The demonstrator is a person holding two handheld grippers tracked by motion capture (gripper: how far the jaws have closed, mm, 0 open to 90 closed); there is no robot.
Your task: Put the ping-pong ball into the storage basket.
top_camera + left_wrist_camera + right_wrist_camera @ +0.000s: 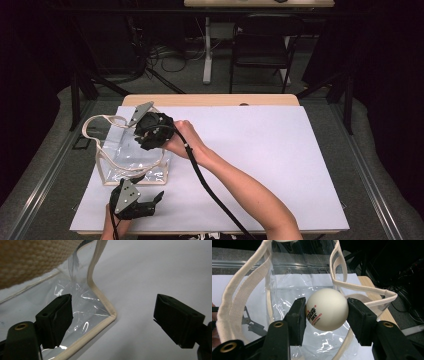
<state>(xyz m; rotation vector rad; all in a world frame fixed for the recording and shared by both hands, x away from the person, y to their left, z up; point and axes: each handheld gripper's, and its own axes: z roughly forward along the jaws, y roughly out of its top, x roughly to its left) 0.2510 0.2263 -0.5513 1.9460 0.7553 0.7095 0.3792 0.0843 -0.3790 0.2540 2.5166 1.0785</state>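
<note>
- The right gripper (326, 312), its jaws clamping the white ball (327, 309) above the clear bag (131, 162), may drop it outside if the limp mouth folds.
- The left gripper (113, 321), jaws wide around the bag's corner, steadies nothing, so the bag could slide on the tabletop (260, 150).

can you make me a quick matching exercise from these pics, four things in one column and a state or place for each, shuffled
Things:
1. white ball
2. clear bag
3. left gripper
4. right gripper

States or places:
A. fingers wide apart, nothing between the pads
B. lies at the left of the white sheet, cream straps on it
C. shut on the ball, at the bag's mouth
D. pinched between two black fingers, red print on it

Pairs: 1-D, 2-B, 3-A, 4-C
</note>
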